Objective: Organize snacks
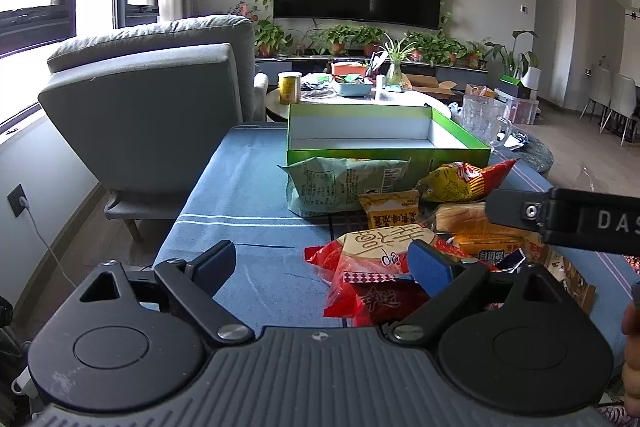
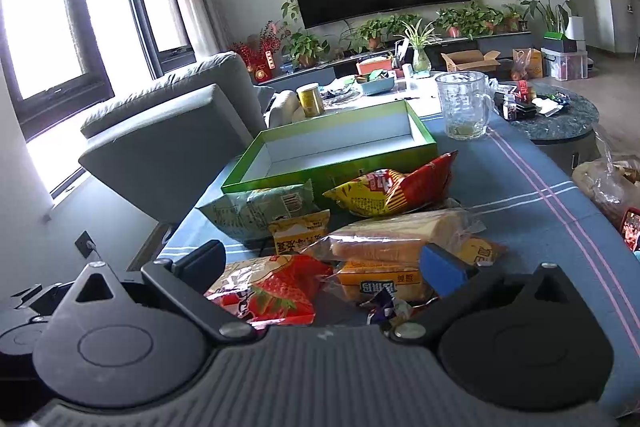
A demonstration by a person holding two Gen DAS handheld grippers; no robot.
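Nothing sorted yet: green box (image 2: 280, 163) at far end of table sits empty, snack packets (image 2: 384, 195) piled just near of it. Left gripper (image 1: 324, 263) and right gripper (image 2: 320, 259) both wide open, holding nothing.

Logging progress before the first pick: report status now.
Left gripper open, right gripper open, both empty. Green box empty. Snack pile loose beside it. Nothing blocking.

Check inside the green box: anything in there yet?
The green box shows only a bare white floor and walls; no snacks inside. Its near wall hides the front strip of the floor in both views. The snack pile lies in front, outside it.
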